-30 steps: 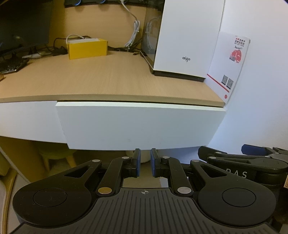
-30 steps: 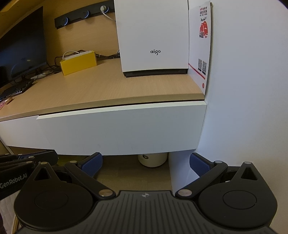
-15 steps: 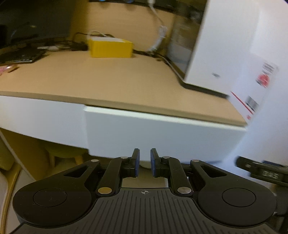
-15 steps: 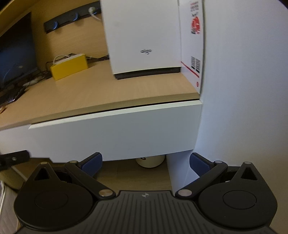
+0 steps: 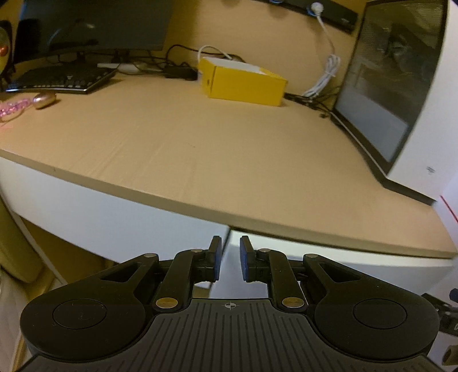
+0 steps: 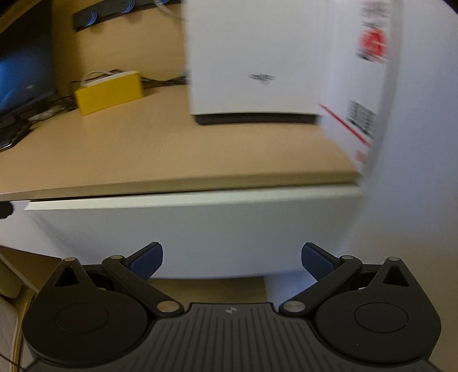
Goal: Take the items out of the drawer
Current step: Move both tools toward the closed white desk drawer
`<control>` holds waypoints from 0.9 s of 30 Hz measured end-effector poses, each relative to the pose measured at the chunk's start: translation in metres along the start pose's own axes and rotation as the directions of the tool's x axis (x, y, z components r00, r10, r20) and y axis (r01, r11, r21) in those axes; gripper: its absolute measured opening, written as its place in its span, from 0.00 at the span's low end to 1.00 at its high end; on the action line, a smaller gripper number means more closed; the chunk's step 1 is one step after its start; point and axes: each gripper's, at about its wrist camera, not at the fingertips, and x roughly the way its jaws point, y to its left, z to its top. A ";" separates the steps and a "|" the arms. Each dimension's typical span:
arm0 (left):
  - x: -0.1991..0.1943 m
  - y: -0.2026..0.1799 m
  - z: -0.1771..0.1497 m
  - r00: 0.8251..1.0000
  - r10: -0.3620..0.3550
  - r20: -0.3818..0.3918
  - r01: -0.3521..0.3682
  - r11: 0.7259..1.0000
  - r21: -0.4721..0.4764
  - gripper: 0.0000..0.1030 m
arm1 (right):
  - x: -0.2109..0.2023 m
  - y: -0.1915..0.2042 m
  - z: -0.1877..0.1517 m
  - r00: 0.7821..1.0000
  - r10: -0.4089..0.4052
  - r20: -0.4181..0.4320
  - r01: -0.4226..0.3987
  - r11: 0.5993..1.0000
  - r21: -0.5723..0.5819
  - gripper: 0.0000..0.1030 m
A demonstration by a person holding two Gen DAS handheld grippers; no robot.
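The white drawer front (image 6: 194, 234) sits under the wooden desk top (image 6: 171, 148), standing out a little from the panel beside it. Its inside is hidden, so no items show. My right gripper (image 6: 232, 251) is open wide, close in front of the drawer's lower half, with nothing between its blue pads (image 6: 147, 259). My left gripper (image 5: 229, 246) is shut to a narrow slit and holds nothing. It points at the drawer's left edge (image 5: 229, 237), just below the desk top (image 5: 200, 148); the drawer front (image 5: 343, 257) runs off to its right.
On the desk stand a yellow box (image 5: 243, 85), a white computer case (image 6: 257, 57), a keyboard (image 5: 57, 78) and a monitor (image 5: 91, 23). A small pink object (image 5: 44, 100) lies far left. A white wall (image 6: 423, 171) with a printed card (image 6: 363, 85) closes the right side.
My left gripper has risen and swung left, from facing the drawer's middle to its left edge. My right gripper has moved closer to the drawer front; its view is blurred.
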 end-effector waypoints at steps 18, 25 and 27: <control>0.036 -0.004 0.011 0.997 -0.055 -0.057 0.054 0.998 -0.018 0.19 | 0.049 0.046 0.030 0.997 -0.064 0.054 0.063 0.998 0.003 1.00; 0.037 -0.007 0.010 0.997 -0.036 -0.065 0.034 0.999 -0.029 0.21 | 0.052 0.040 0.030 0.997 -0.054 0.056 0.052 0.998 0.030 1.00; 0.037 -0.013 0.009 0.998 -0.017 -0.063 0.017 1.000 0.008 0.22 | 0.053 0.039 0.030 0.998 -0.042 0.053 0.040 0.998 0.043 1.00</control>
